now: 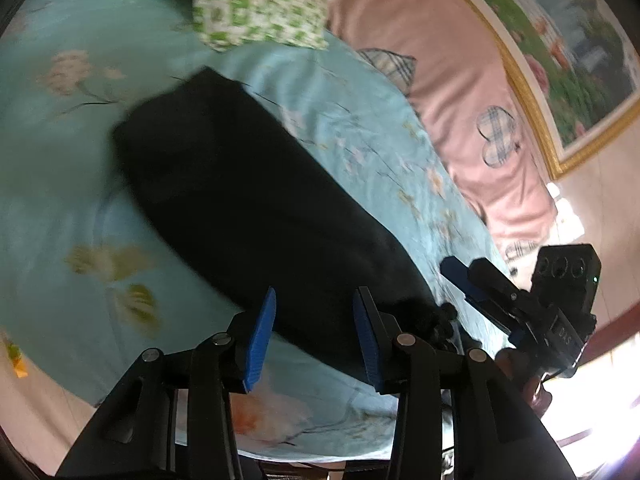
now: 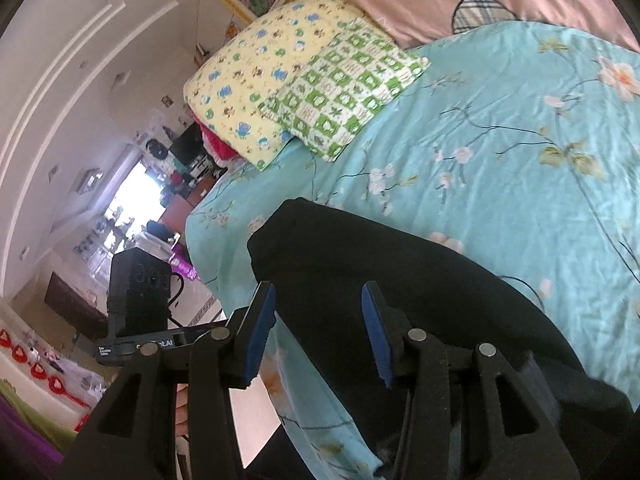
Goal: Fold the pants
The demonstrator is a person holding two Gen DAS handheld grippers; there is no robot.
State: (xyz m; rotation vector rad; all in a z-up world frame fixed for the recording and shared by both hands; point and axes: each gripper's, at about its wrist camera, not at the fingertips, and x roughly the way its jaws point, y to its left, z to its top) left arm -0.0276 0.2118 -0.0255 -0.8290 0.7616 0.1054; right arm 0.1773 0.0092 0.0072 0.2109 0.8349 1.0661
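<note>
We see black pants [image 1: 248, 204], folded into a long narrow strip, lying on a turquoise flowered bedsheet [image 1: 60, 152]. In the left wrist view the strip runs from just beyond the left gripper [image 1: 314, 340] away towards the upper left. The near end of the pants lies beyond and below the blue pads [image 1: 262, 340], which stand apart with nothing pinched between them; no cloth touches either pad. The right gripper [image 2: 320, 332] shows likewise parted pads [image 2: 378, 336], holding nothing. In its view the pants [image 2: 400, 288] spread under and behind the gap, their far end pointing up and to the left, their bulk trailing to the lower right. We cannot tell whether the fingers brush the cloth beneath. A green checked pillow [image 2: 344, 88] and a yellow printed pillow [image 2: 244, 80] lie at the head of the bed, well apart from the pants, beside a pink cover [image 1: 440, 60].
</note>
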